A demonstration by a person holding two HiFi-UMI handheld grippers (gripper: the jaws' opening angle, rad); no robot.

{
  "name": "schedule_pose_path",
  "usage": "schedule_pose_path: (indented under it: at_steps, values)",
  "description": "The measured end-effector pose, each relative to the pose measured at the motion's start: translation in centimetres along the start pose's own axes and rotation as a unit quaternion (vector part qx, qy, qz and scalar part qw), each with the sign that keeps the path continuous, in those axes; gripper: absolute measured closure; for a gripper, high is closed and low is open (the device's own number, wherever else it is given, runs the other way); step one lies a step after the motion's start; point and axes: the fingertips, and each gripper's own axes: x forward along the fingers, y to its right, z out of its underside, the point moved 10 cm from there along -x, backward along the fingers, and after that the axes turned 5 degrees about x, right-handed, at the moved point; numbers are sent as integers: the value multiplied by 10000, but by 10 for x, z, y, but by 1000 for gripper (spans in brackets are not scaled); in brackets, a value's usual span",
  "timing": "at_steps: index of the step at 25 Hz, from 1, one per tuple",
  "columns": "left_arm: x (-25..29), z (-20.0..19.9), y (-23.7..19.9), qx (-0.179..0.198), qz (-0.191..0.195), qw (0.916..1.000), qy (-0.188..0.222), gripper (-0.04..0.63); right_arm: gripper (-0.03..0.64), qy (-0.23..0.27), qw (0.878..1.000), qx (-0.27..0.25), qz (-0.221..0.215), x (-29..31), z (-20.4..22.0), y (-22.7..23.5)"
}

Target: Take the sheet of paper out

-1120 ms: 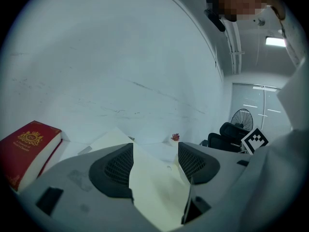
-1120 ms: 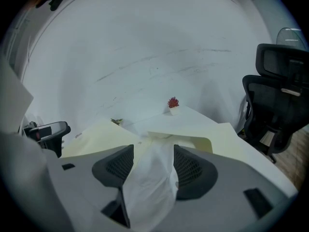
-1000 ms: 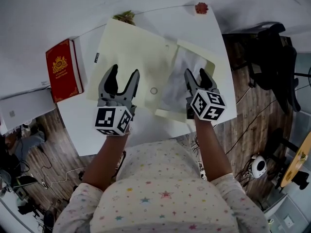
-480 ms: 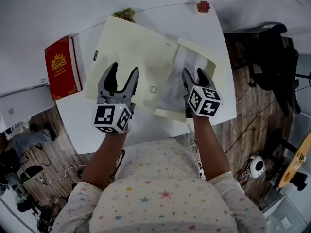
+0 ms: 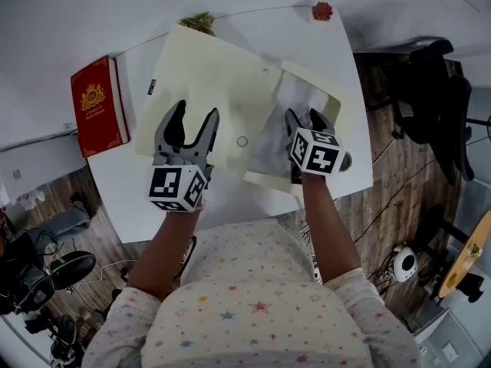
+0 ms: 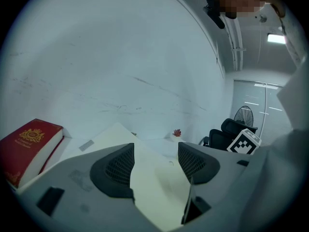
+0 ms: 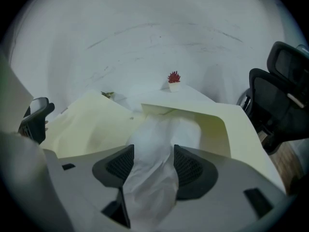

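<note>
Plainly, the right gripper's (image 7: 153, 164) jaws were pressed in on the sheet of paper (image 7: 152, 144): the crumpled white sheet filled the gap between the two ribbed pads, touched both, and narrowed where they squeezed it. From the jaws the sheet ran towards 12 o'clock into the open mouth of a cream envelope (image 7: 91, 124), whose raised flap stood over it from 12 to 3 o'clock.

In the head view the right gripper (image 5: 304, 117) sat at the envelope's (image 5: 215, 75) right-hand end, with the sheet of paper (image 5: 295, 94) bunched white under and ahead of its fingertips.

The left gripper's (image 6: 155, 158) jaws stood apart with nothing between them; only the flat cream envelope (image 6: 154, 182) showed below the gap. In the head view the left gripper (image 5: 195, 113) hovered over the envelope's left half, at 9 o'clock from the right one and well apart from it.

The envelope lay on a white table (image 5: 146, 198). A red book (image 5: 96, 110) lay at 9 o'clock from the envelope, beside its edge. A small red plant (image 5: 322, 11) stood at the table's far corner, at 1 o'clock. A dark office chair (image 5: 430, 90) stood off the table at 3 o'clock.
</note>
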Motion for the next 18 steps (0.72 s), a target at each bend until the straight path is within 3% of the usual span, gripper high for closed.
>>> schedule_pose_path:
  at_steps: [5, 10, 18]
  values:
    - [0, 2, 2, -7, 15, 10000, -14, 321, 364, -241, 9995, -112, 174, 9, -1, -3]
    - [0, 3, 4, -19, 45, 10000, -16, 321, 365, -567, 9979, -314, -56, 17, 4, -5]
    - [-1, 3, 6, -16, 40, 10000, 3, 321, 373, -424, 9990, -160, -67, 17, 7, -3]
